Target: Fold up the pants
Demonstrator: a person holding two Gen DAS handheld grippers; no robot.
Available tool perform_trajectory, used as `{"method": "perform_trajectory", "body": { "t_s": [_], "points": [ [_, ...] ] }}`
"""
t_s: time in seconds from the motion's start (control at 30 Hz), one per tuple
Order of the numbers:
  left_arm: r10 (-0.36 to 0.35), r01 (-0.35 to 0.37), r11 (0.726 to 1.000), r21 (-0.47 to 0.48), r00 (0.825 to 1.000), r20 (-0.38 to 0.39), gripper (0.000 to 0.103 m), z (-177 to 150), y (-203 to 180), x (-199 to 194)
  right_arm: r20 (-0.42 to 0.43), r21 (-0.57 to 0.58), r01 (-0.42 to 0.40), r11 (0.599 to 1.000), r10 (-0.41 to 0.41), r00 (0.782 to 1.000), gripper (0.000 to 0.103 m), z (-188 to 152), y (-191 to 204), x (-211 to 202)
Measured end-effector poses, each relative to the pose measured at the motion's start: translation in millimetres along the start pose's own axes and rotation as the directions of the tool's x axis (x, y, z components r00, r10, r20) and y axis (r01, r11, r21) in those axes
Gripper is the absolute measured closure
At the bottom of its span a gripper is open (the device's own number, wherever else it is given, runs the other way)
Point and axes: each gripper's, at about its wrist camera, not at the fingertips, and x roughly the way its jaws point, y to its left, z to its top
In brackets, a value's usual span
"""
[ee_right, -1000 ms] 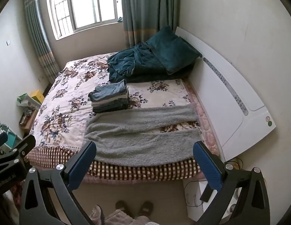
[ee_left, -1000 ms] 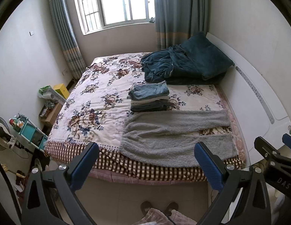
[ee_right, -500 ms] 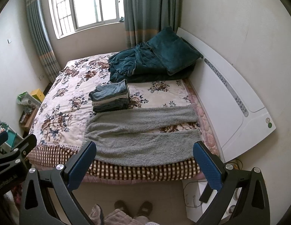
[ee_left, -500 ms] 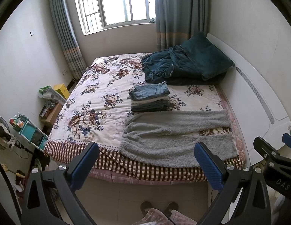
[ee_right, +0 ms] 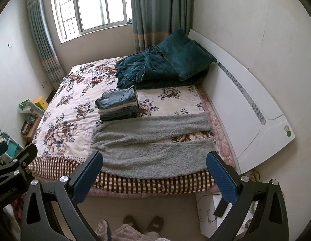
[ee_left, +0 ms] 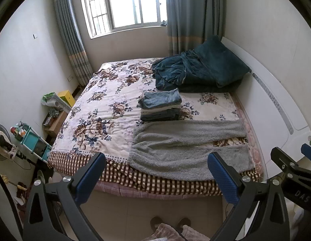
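Grey fleece pants (ee_left: 187, 146) (ee_right: 151, 150) lie spread flat across the near edge of the bed, waist to the left, both legs stretching right with a gap between them. Just behind them sits a stack of folded pants (ee_left: 160, 105) (ee_right: 118, 103), jeans on top. My left gripper (ee_left: 155, 172) hangs open above the floor in front of the bed, nothing between its blue pads. My right gripper (ee_right: 154, 170) is open too, held at the same height, short of the pants. Each gripper shows at the edge of the other's view.
The floral bedspread (ee_left: 103, 110) covers the bed, with a dark teal blanket and pillow (ee_left: 197, 72) heaped at the far right. A white headboard (ee_right: 249, 104) runs along the right. Shelves and clutter (ee_left: 33, 138) stand left of the bed. A person's slippers (ee_left: 169, 223) are below.
Both grippers have drifted slightly; the scene on the bed is unchanged and both stay open.
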Motion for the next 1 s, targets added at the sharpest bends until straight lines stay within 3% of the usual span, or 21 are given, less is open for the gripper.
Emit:
{"method": "perform_trajectory", "body": {
  "t_s": [1.0],
  "points": [
    [0.005,-0.006,1.0,0.008,1.0,0.019,0.0,16.7,-3.5,-1.7,0.023,0.012,0.004,1.0,-0.005,1.0,0.0,1.9,-5.7,1.5]
  ]
}}
